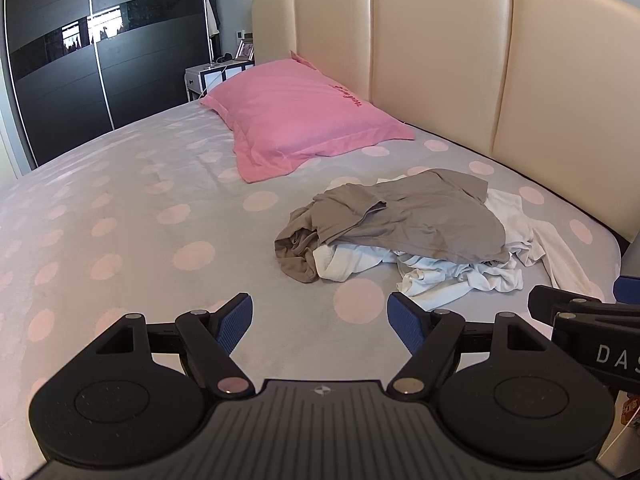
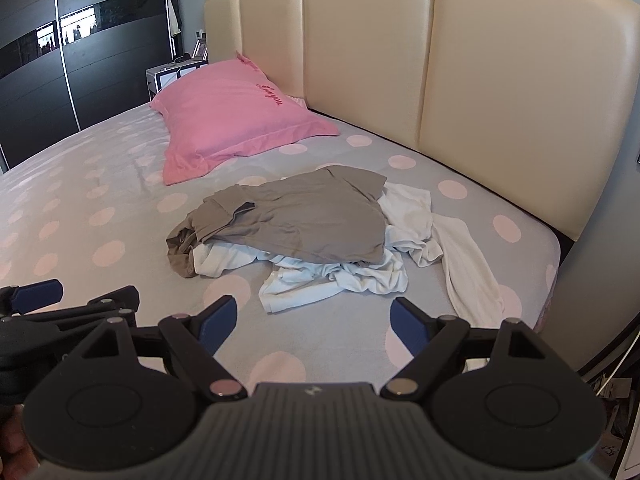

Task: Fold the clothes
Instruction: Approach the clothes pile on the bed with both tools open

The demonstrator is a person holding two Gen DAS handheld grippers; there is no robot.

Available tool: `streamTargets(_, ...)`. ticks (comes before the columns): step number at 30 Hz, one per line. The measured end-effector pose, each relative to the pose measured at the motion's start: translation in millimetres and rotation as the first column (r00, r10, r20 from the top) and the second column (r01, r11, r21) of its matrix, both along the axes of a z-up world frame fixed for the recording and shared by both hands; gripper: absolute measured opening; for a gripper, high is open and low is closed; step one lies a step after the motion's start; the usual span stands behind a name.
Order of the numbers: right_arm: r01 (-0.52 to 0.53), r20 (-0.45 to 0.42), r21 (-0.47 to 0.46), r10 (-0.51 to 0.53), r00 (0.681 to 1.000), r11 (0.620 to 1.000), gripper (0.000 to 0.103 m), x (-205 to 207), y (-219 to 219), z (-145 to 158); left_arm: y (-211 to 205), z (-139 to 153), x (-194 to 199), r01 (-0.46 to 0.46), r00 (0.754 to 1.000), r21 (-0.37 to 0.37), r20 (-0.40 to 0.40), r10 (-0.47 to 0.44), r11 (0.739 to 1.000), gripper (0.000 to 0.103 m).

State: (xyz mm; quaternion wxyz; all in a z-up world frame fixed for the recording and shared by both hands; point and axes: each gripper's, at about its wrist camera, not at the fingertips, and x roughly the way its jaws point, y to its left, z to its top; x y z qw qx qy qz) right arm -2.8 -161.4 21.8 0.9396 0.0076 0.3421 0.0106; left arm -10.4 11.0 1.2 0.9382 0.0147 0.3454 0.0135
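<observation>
A crumpled grey-brown shirt lies on top of rumpled white clothes on the bed, toward its right side near the headboard. My left gripper hovers open over bare sheet, short of the pile and a little left of it. My right gripper is open too, just short of the white clothes' near edge. Nothing sits between either pair of blue pads. The right gripper shows at the left wrist view's right edge, and the left gripper at the right wrist view's left edge.
The bed's grey sheet has pale pink dots. A pink pillow lies at the cream padded headboard. A dark sliding wardrobe and a small bedside table stand at far left.
</observation>
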Motion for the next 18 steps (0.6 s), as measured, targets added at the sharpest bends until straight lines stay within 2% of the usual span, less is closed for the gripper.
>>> streamTargets(18,-0.021,-0.009,0.004,0.021,1.000,1.000,0.086,-0.4,3.5,-0.7,-4.7,0.7,-0.5,-0.004,1.000,0.011,-0.005,0.004,1.000,0.074)
